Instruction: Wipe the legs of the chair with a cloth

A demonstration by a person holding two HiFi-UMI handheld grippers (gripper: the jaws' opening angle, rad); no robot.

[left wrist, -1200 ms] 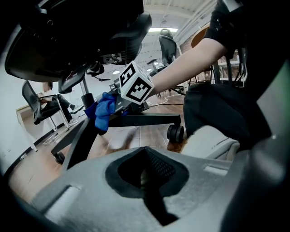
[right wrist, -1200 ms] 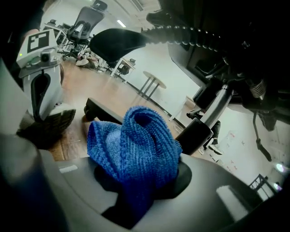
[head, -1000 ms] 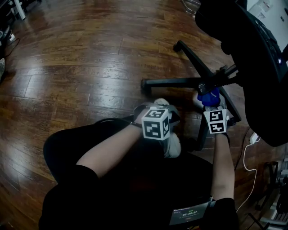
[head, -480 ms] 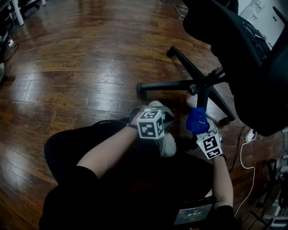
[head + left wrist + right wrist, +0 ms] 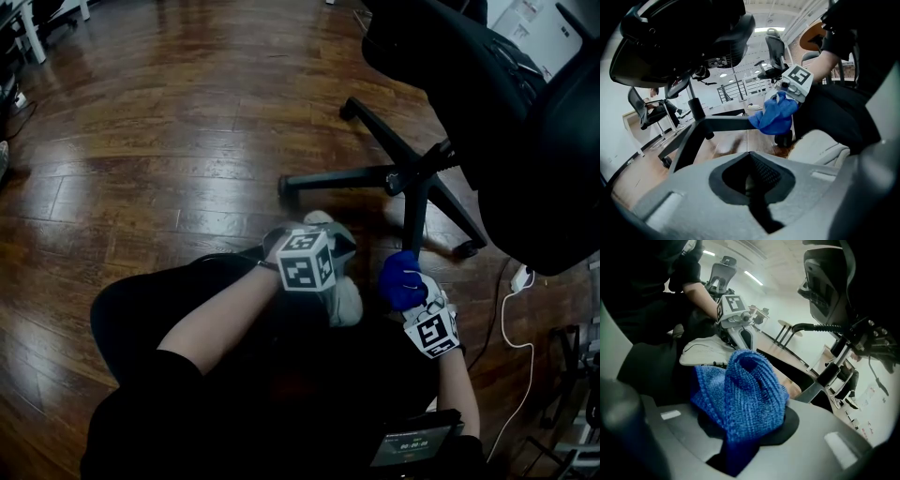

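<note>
The black office chair [image 5: 497, 103] stands at the upper right on its star base, with legs [image 5: 337, 176] spreading over the wood floor. My right gripper [image 5: 412, 298] is shut on a bunched blue cloth [image 5: 401, 279] at the near end of the leg that points toward me [image 5: 410, 220]. In the left gripper view the cloth [image 5: 776, 115] sits on that leg [image 5: 726, 123] just above its caster [image 5: 783, 138]. The cloth [image 5: 745, 394] fills the right gripper [image 5: 740, 446] view. My left gripper [image 5: 319, 246] hovers shut and empty [image 5: 750, 183] over a white shoe [image 5: 349, 302].
A white cable [image 5: 506, 323] and a plug block [image 5: 520, 278] lie on the floor right of the chair base. The person's dark-clad legs fill the lower middle, with a small screen [image 5: 412, 445] at the bottom. Bare wooden floor [image 5: 141, 141] stretches left.
My right gripper has slid the blue cloth from the chair's hub back along the near leg toward me. The left gripper has stayed in place.
</note>
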